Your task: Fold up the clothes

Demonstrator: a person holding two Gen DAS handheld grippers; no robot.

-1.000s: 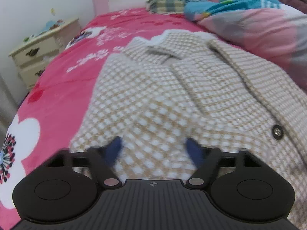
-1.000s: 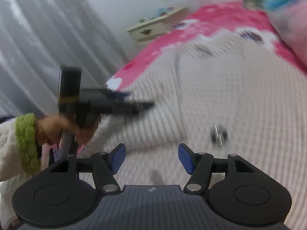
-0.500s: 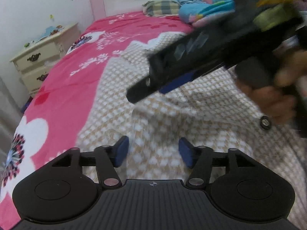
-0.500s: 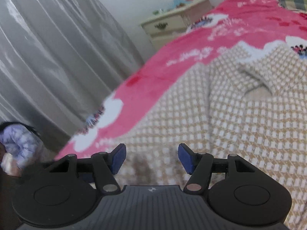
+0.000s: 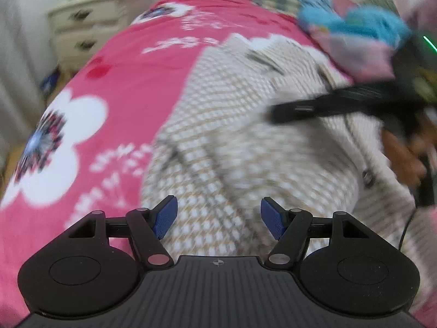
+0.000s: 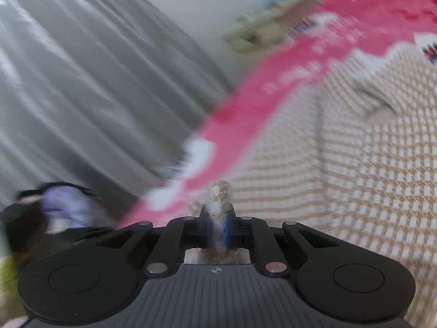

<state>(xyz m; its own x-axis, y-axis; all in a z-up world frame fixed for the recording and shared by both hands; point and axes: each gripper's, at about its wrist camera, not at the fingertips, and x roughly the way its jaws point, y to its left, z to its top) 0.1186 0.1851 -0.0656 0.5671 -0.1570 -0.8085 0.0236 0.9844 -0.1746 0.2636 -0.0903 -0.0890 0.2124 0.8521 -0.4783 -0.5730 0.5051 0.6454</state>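
Note:
A beige-and-white checked jacket (image 5: pixel 232 136) lies spread on the pink flowered bed cover (image 5: pixel 117 82). My left gripper (image 5: pixel 218 214) hovers over its near part. Its jaws are opening and nothing is between the blue pads. In the right wrist view my right gripper (image 6: pixel 218 218) is closing, and a fold of the jacket's edge (image 6: pixel 220 191) is pinched between its pads. The rest of the jacket (image 6: pixel 355 177) stretches away to the right. The left wrist view shows the right gripper (image 5: pixel 281 112) as a blurred black bar over the jacket, with a hand (image 5: pixel 404 158) holding it.
A cream nightstand (image 5: pixel 92 22) stands beside the bed at the far left. Crumpled bedding and clothes (image 5: pixel 355 35) are heaped at the head of the bed on the right. A grey curtain (image 6: pixel 95 82) hangs beyond the bed's edge.
The right gripper swung across the jacket to its edge and closed on a fold of the fabric. The left gripper's jaws widened, and it drew back and up from the jacket.

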